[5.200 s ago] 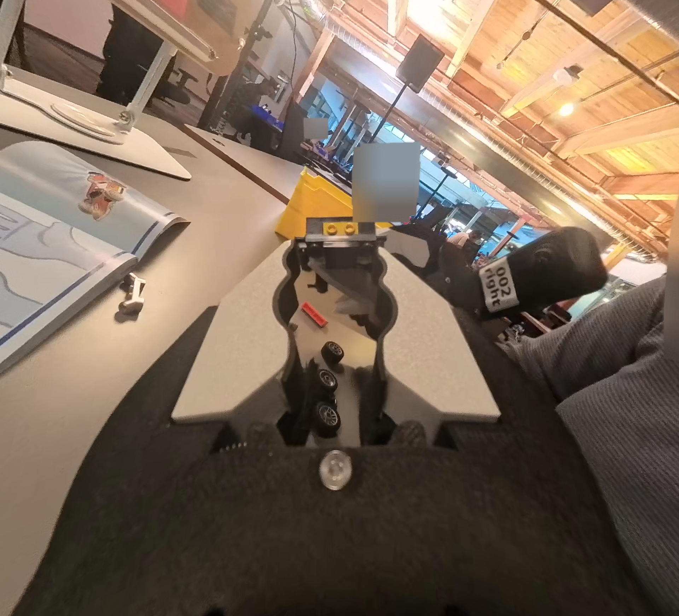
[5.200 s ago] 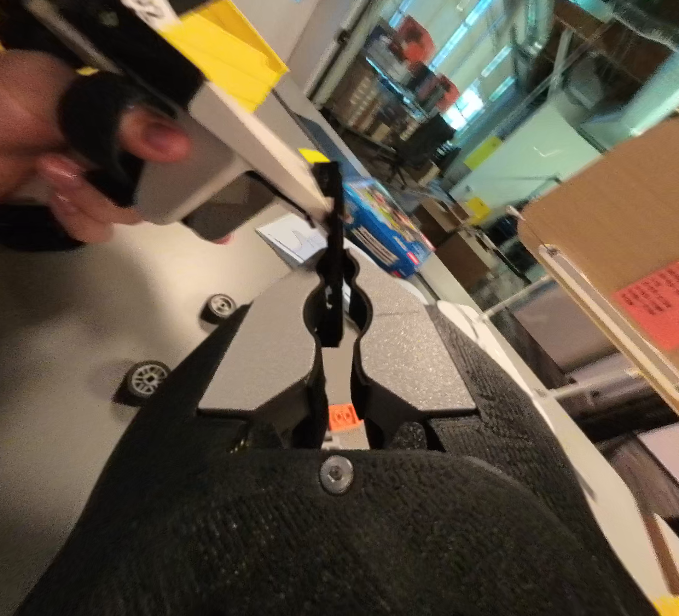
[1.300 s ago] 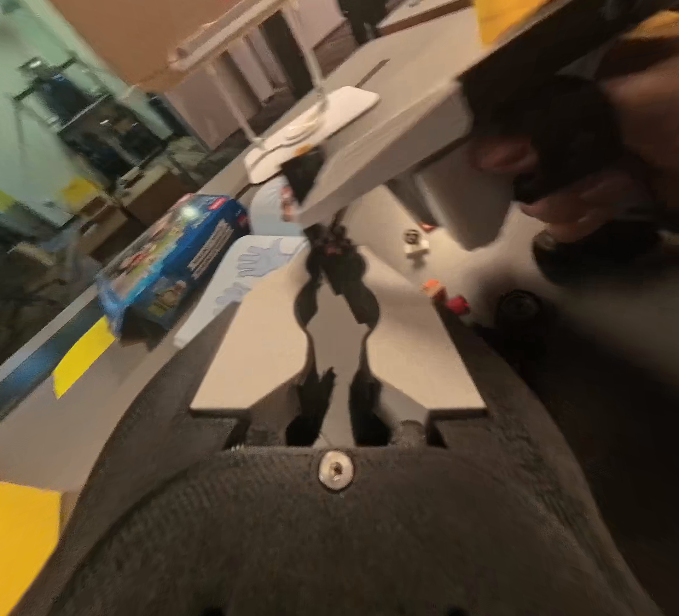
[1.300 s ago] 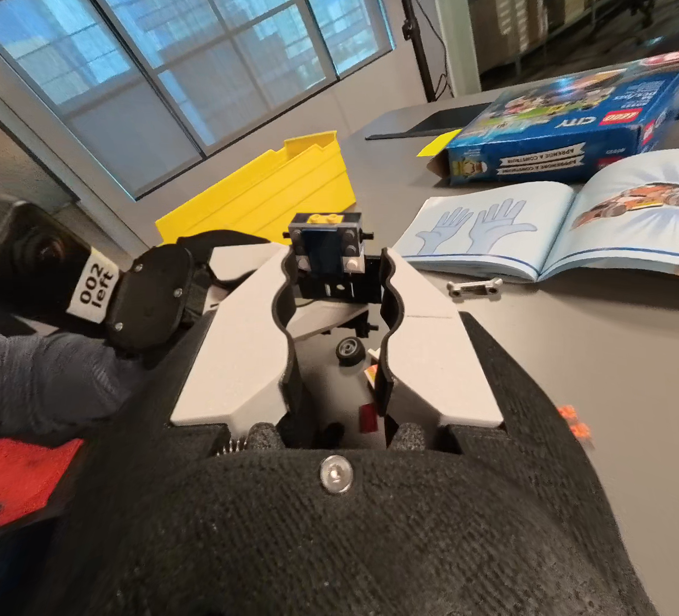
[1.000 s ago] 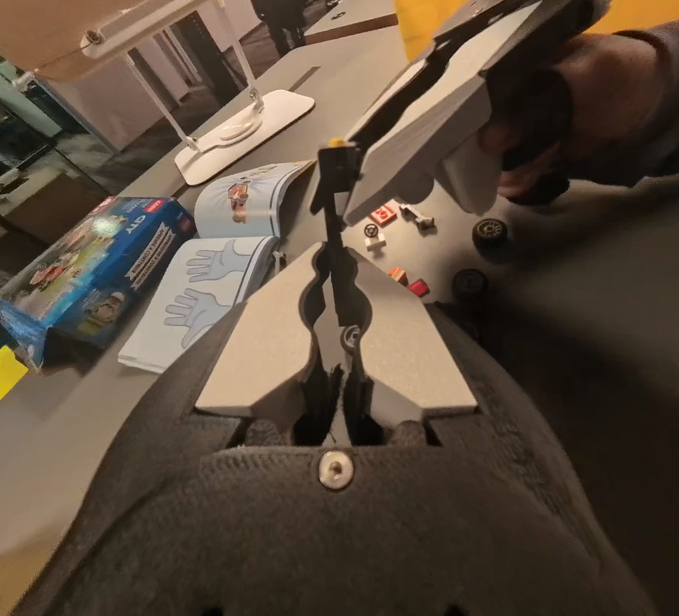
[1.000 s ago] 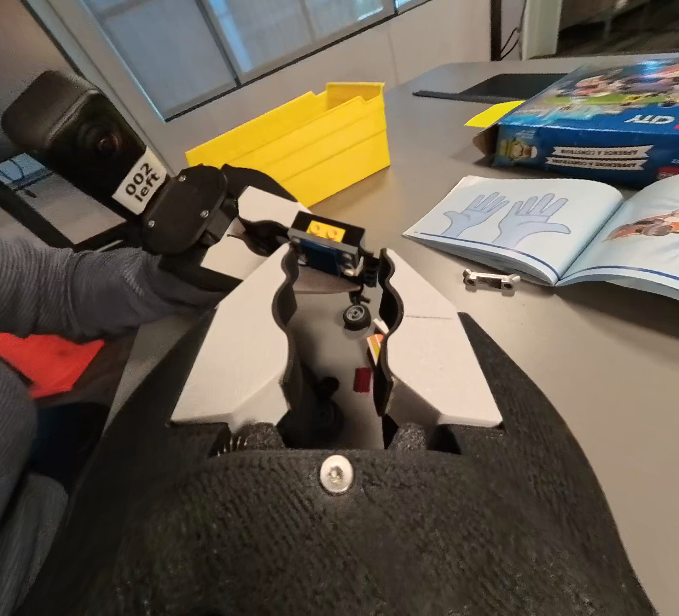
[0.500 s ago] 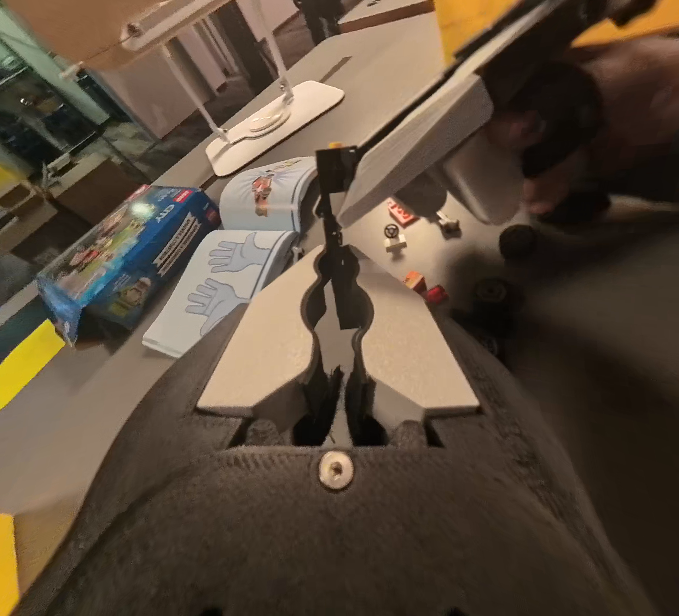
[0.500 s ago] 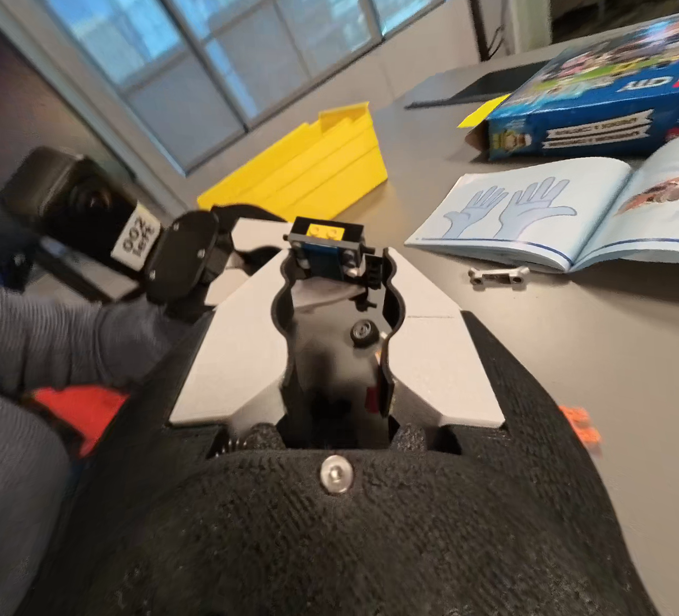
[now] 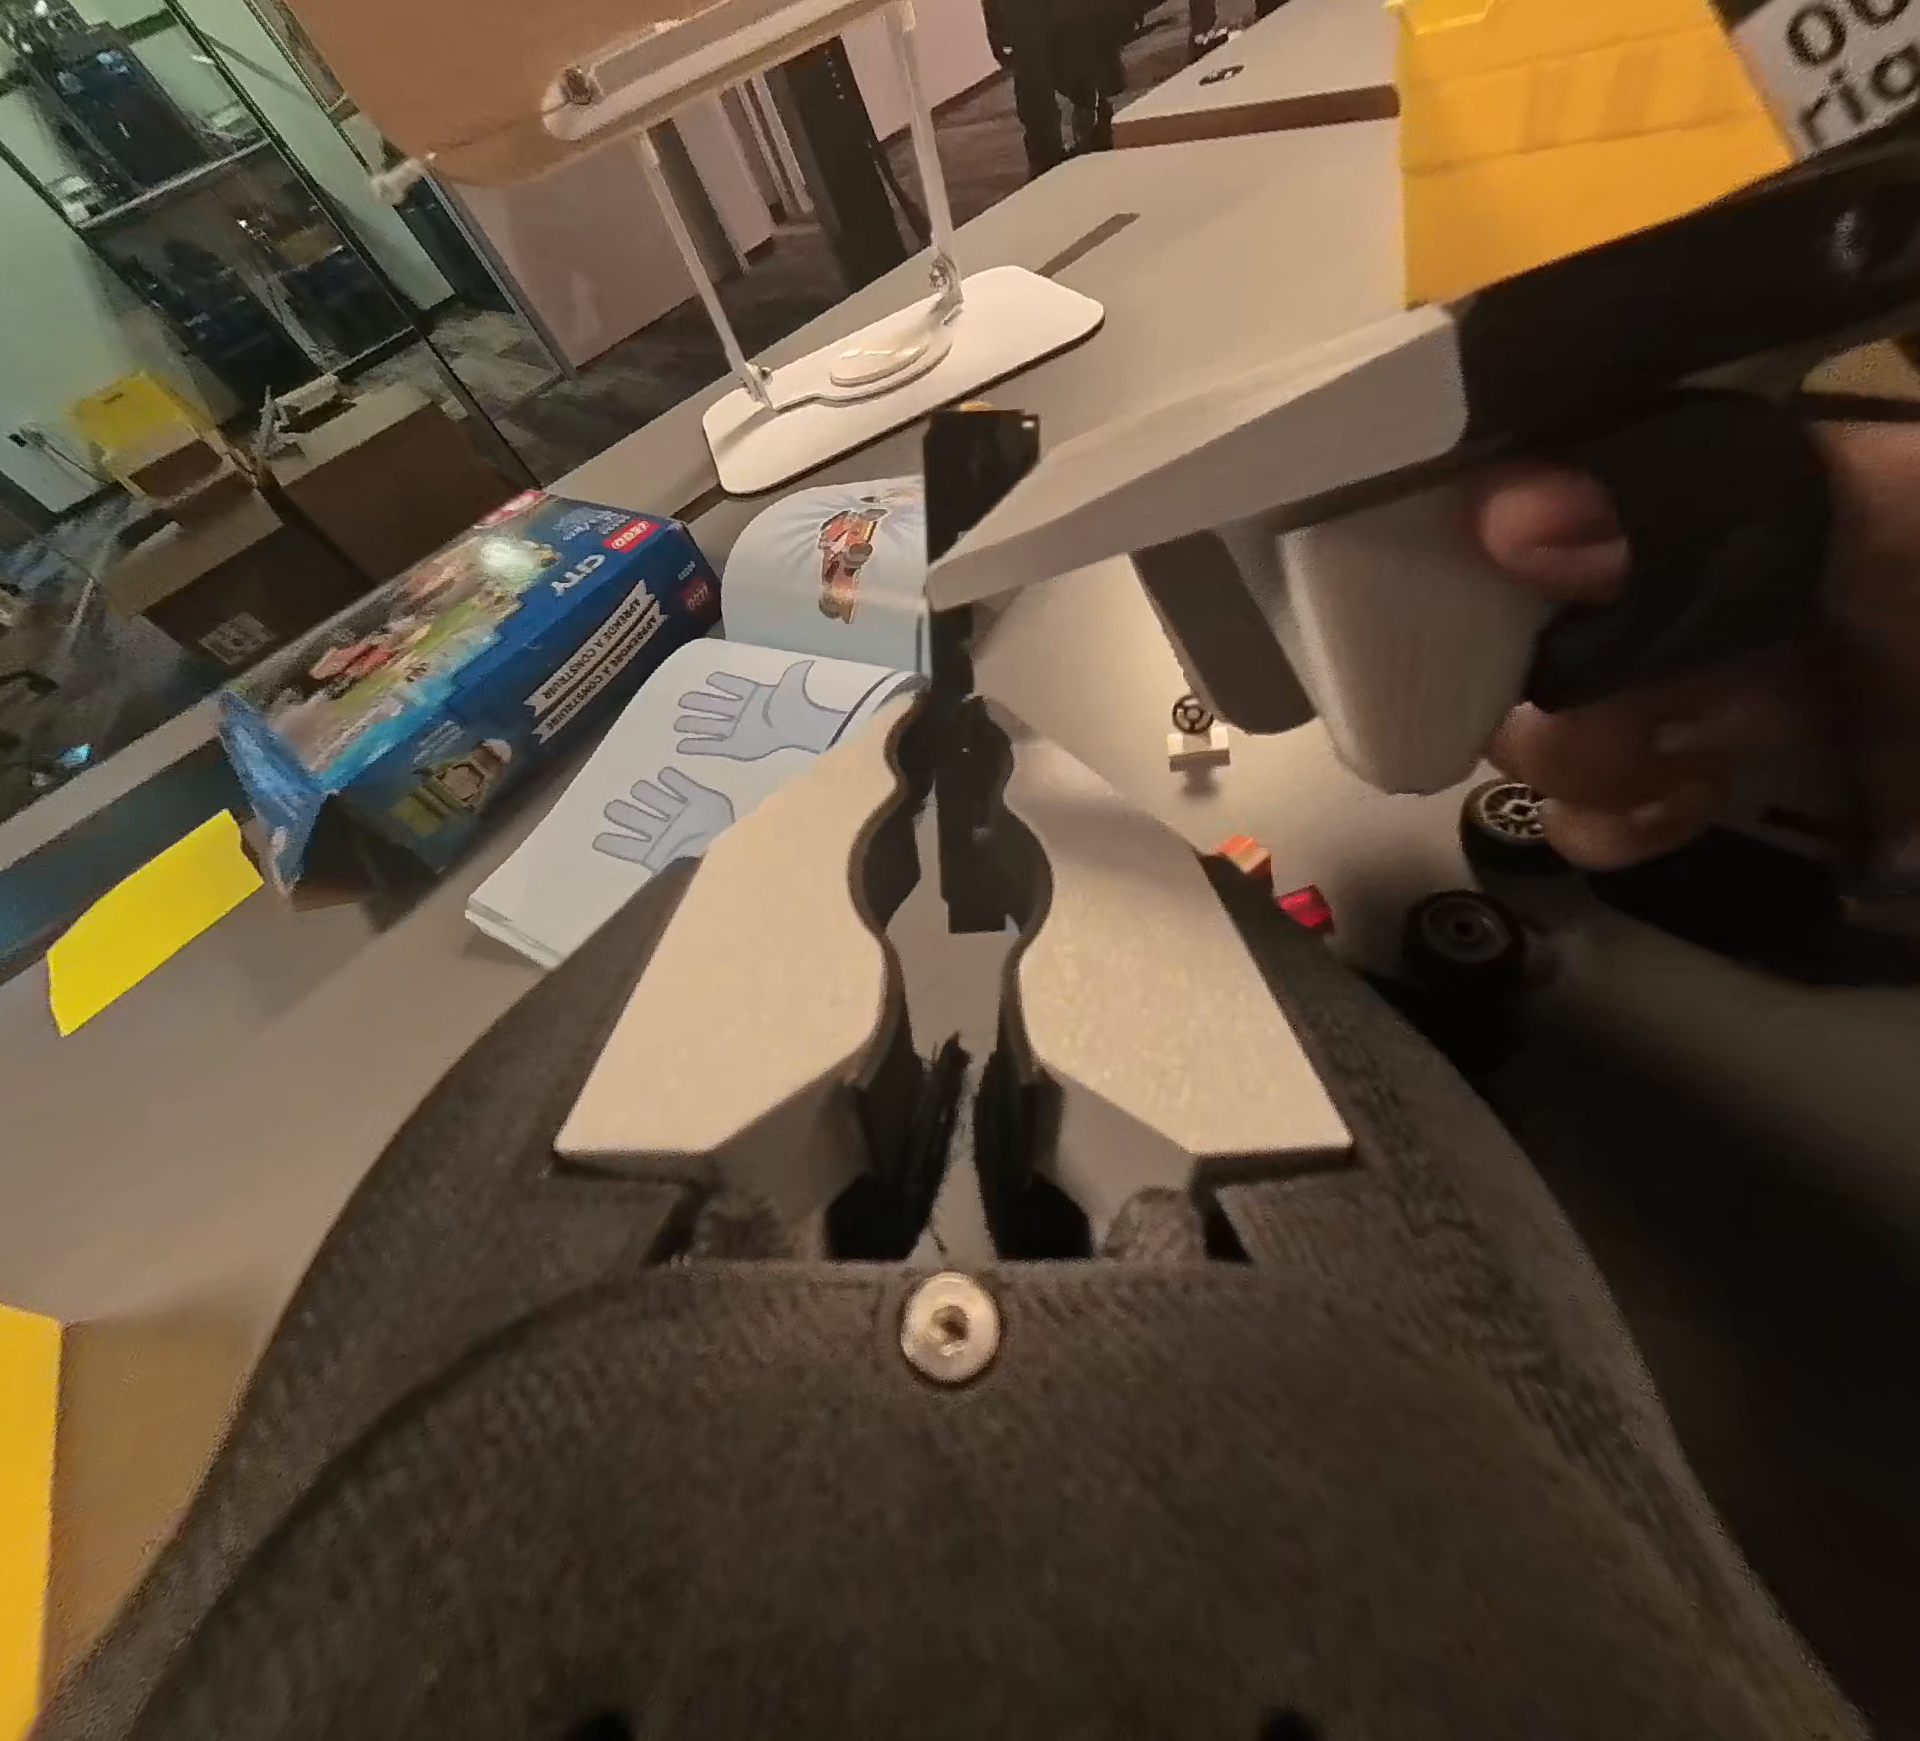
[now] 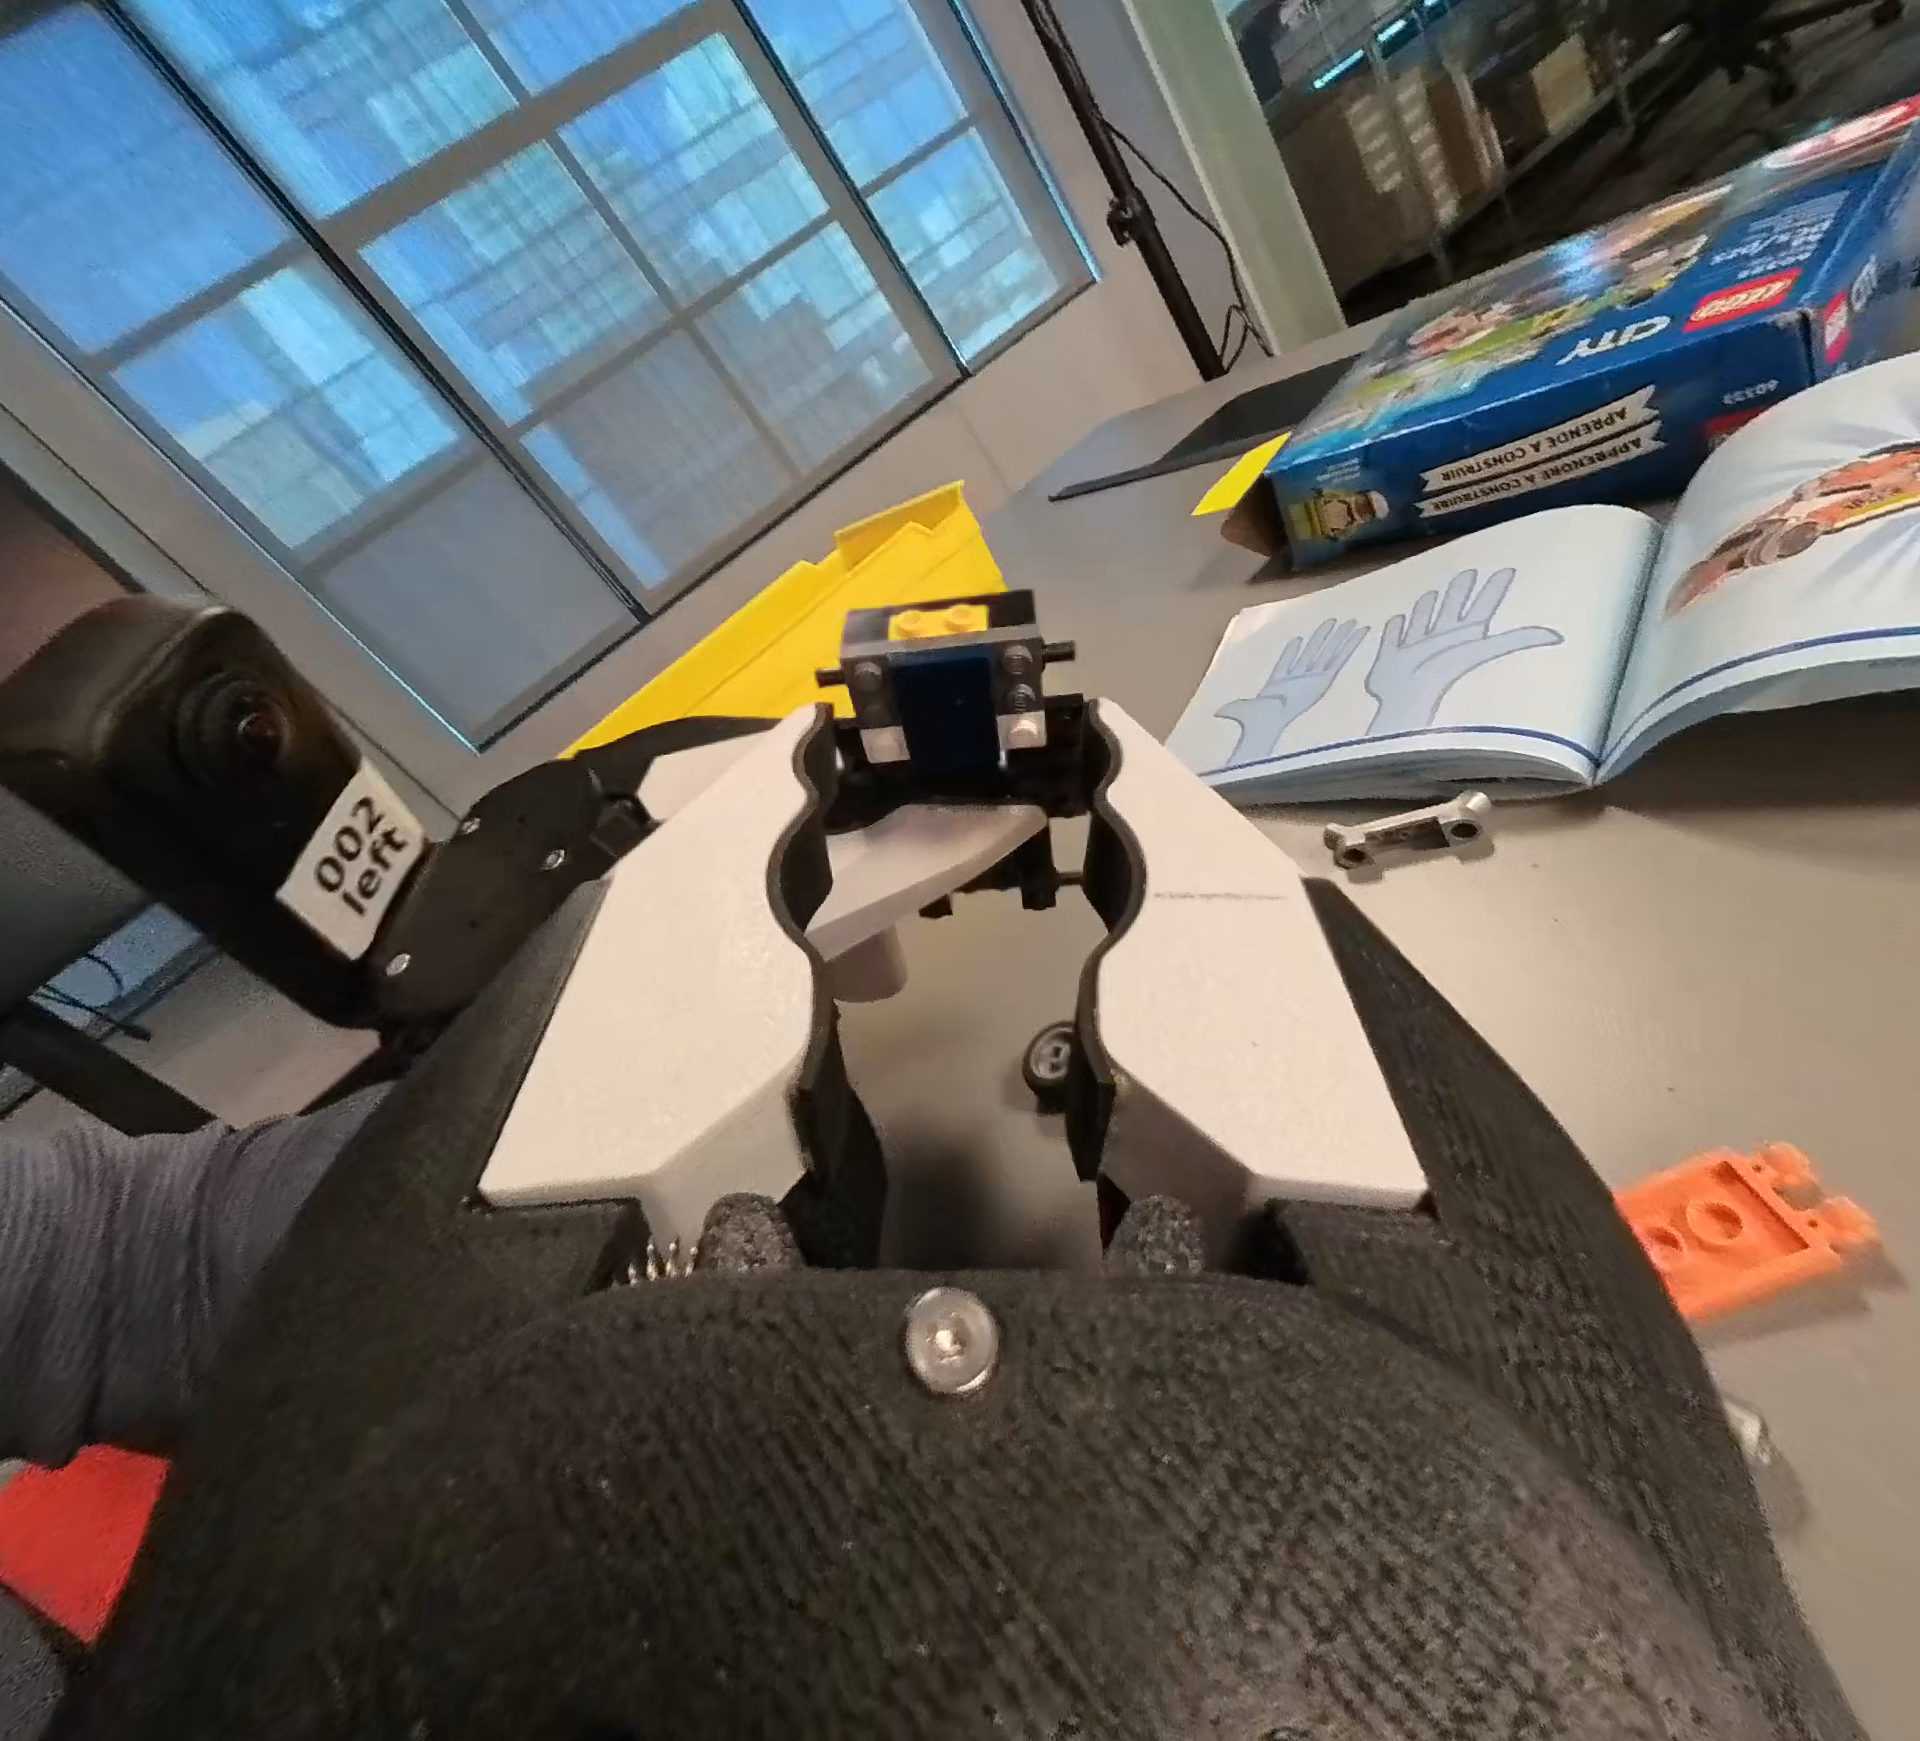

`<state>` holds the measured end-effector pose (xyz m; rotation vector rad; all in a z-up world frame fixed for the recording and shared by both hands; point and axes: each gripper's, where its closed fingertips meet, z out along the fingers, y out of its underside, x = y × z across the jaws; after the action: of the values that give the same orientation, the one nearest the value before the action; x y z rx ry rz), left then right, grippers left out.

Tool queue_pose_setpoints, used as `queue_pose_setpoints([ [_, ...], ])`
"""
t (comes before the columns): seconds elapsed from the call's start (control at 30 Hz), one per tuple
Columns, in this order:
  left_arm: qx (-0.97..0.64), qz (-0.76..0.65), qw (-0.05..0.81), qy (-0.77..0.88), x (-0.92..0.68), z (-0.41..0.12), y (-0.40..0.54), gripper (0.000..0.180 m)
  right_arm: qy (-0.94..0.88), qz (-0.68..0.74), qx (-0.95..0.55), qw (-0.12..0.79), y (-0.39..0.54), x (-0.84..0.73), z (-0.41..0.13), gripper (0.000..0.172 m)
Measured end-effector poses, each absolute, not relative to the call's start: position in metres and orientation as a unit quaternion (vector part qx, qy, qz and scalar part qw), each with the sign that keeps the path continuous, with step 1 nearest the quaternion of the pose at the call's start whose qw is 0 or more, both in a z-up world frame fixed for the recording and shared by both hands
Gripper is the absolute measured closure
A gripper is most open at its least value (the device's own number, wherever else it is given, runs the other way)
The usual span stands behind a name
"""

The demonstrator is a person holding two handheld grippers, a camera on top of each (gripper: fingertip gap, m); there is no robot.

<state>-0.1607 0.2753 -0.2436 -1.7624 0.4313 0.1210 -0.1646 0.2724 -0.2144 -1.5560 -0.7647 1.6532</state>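
A small brick assembly (image 10: 940,694) with a black base, a blue front, grey studs and a yellow brick on top is held in the air by both grippers. My right gripper (image 10: 951,756) is shut on the sides of its black base. My left gripper (image 9: 961,725) is shut on the thin black plate (image 9: 971,839) of the same assembly, seen edge-on. In the left wrist view the right gripper's finger (image 9: 1195,486) comes in from the right onto the assembly's upper part. In the right wrist view the left gripper's finger (image 10: 914,860) reaches in from the left under the assembly.
On the grey table lie an open booklet (image 9: 707,756), a blue box (image 9: 457,652), a yellow bin (image 10: 831,631), black wheels (image 9: 1465,933), small red and orange bricks (image 9: 1247,860), a grey link (image 10: 1408,824) and an orange plate (image 10: 1745,1224). A board on a white stand (image 9: 904,361) stands behind.
About five seconds ago the left gripper held the assembly across its width and the right pinched its edge; now the holds are swapped. In the last second both grippers only shifted slightly together.
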Motion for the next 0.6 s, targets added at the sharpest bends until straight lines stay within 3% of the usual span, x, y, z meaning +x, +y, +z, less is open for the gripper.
queue_pose_setpoints([
  [0.33, -0.755, 0.086, 0.62, 0.195, -0.1602, -0.2418, 0.2737, 0.177, -0.333, 0.588, -0.603, 0.424, 0.2716, -0.1641, -0.2106, 0.14],
  [0.6, -0.755, 0.049, 0.619, 0.211, -0.1617, -0.2399, 0.2716, 0.176, -0.4, 0.575, -0.589, 0.402, 0.2676, -0.1588, -0.2145, 0.14],
])
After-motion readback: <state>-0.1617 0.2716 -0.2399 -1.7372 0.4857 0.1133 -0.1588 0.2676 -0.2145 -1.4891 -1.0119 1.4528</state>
